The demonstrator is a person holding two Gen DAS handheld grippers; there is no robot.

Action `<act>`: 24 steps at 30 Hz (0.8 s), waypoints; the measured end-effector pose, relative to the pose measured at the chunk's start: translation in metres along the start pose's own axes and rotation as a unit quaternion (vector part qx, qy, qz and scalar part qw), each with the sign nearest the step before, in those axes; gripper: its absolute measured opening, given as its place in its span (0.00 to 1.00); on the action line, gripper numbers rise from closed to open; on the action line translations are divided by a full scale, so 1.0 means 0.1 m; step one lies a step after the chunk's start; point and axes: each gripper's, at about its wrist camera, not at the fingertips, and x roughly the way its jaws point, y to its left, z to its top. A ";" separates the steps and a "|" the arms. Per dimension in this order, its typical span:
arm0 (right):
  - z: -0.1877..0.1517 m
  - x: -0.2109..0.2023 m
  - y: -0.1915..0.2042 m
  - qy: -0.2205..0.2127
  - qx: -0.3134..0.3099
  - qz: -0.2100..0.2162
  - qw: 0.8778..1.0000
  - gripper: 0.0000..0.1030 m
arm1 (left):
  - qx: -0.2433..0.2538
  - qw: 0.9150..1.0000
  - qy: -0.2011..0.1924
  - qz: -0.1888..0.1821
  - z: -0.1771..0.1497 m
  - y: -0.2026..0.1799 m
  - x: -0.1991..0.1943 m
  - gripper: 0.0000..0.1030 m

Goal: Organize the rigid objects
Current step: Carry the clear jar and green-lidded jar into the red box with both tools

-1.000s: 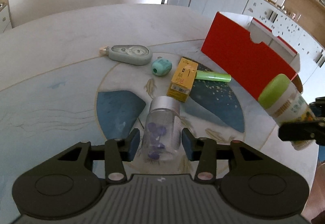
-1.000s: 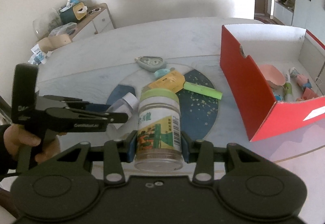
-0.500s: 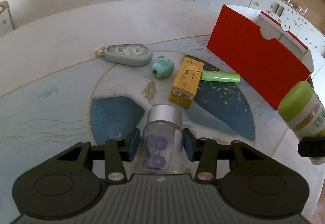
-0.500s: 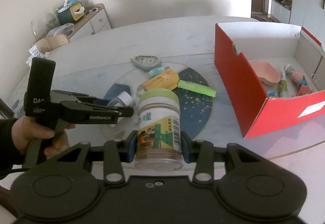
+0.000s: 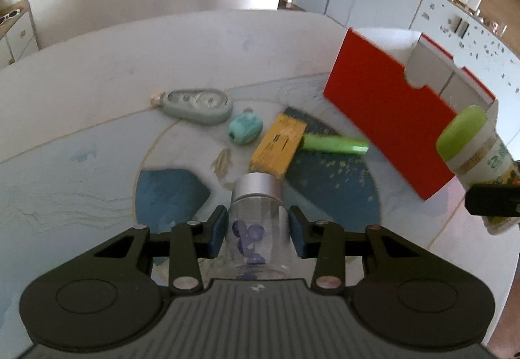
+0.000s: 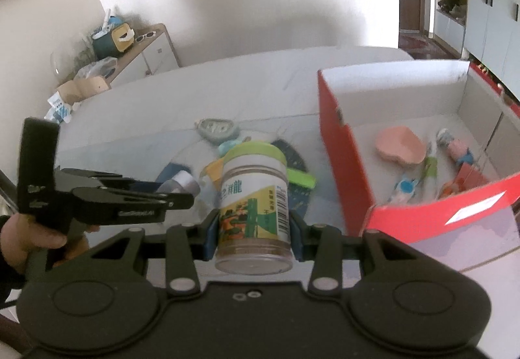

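Green-lidded jar (image 6: 253, 206), "洋龍" label

red box (image 5: 386, 118) interior: hidden from left wrist | box contents (image 6: 432, 164): blurred | yellow carton (image 6: 213, 170): mostly hidden

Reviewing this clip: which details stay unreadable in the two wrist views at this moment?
- Red box interior: the left wrist view sees only its outer wall.
- Small toys in the box: blurred in the right wrist view, no telling what they are.
- Yellow carton print: motion blur, unreadable.
- Green-lidded jar base: hidden behind the right gripper.
- Clear vial bottom: hidden behind the left gripper.
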 end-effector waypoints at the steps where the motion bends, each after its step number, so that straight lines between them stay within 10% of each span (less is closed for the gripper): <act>1: 0.03 -0.02 -0.05 -0.002 0.001 0.001 1.000 0.40 | -0.002 1.000 -0.005 0.000 0.03 -0.05 -0.04 0.39; 24: 0.45 -0.33 -1.41 -0.040 0.008 -0.018 0.999 0.40 | 0.053 0.996 -0.068 -0.016 1.02 -1.65 0.00 0.39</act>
